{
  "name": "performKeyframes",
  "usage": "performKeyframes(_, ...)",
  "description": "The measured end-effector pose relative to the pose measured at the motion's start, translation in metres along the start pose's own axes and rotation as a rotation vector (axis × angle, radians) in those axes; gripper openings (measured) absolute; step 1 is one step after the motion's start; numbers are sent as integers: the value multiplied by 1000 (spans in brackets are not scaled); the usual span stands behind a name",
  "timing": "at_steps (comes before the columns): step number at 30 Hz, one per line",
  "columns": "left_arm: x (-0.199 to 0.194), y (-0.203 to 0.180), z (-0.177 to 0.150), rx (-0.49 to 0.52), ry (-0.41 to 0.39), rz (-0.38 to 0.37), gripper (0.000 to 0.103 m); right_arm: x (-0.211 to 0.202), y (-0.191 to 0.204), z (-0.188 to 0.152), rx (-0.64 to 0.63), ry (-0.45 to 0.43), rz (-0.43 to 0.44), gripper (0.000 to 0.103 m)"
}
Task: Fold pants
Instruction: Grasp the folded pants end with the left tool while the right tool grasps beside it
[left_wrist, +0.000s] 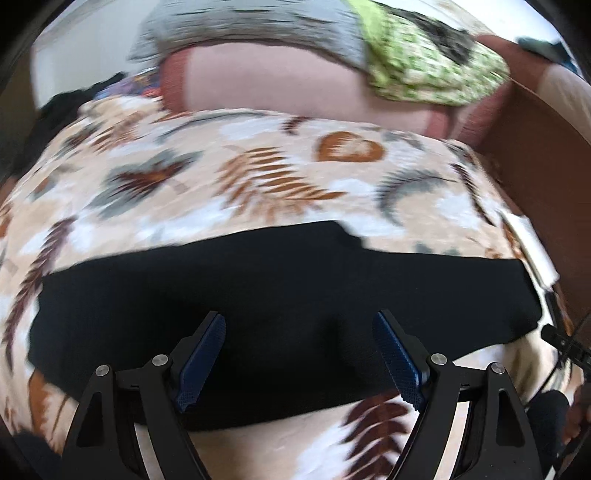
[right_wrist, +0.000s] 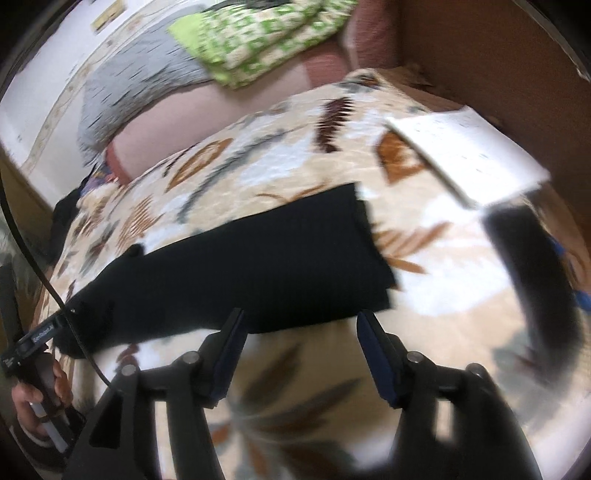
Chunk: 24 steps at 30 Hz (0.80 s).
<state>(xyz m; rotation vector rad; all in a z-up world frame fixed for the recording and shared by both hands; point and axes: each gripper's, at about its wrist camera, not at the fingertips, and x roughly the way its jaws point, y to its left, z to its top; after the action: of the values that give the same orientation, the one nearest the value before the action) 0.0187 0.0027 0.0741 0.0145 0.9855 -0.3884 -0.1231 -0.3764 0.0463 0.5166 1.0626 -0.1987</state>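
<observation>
Black pants (left_wrist: 280, 295) lie flat as a long folded band across a leaf-patterned bedspread (left_wrist: 258, 173). My left gripper (left_wrist: 299, 332) is open and empty, its blue-padded fingers hovering over the near edge of the pants. In the right wrist view the pants (right_wrist: 258, 258) stretch from lower left to their right end at mid-frame. My right gripper (right_wrist: 301, 328) is open and empty, just in front of the near edge of the pants, over the bedspread (right_wrist: 424, 295). The hand holding the left gripper's handle (right_wrist: 33, 373) shows at the far left. Both views are blurred by motion.
A green patterned pillow (left_wrist: 424, 62) and a grey pillow (left_wrist: 251, 26) lie at the head of the bed on a pink sheet (left_wrist: 277, 85). A white paper (right_wrist: 469, 147) lies on the bed's right side. A brown wooden bed frame (left_wrist: 546, 147) borders the right. A dark blurred strap (right_wrist: 532, 280) lies at right.
</observation>
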Motion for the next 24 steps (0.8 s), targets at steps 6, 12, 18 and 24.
performKeyframes(6, 34, -34, 30, 82, 67, -139, 83, 7, -27, 1, 100, 21, 16, 63)
performKeyframes(12, 68, -88, 63, 223, 121, -265, 84, 24, -28, 0, 123, 36, 58, 63)
performKeyframes(18, 104, -159, 81, 455, 161, -331, 84, 30, -27, 0, 123, 17, 106, 69)
performKeyframes(24, 148, -212, 92, 587, 185, -404, 84, 35, -29, 1, 144, -1, 139, 78)
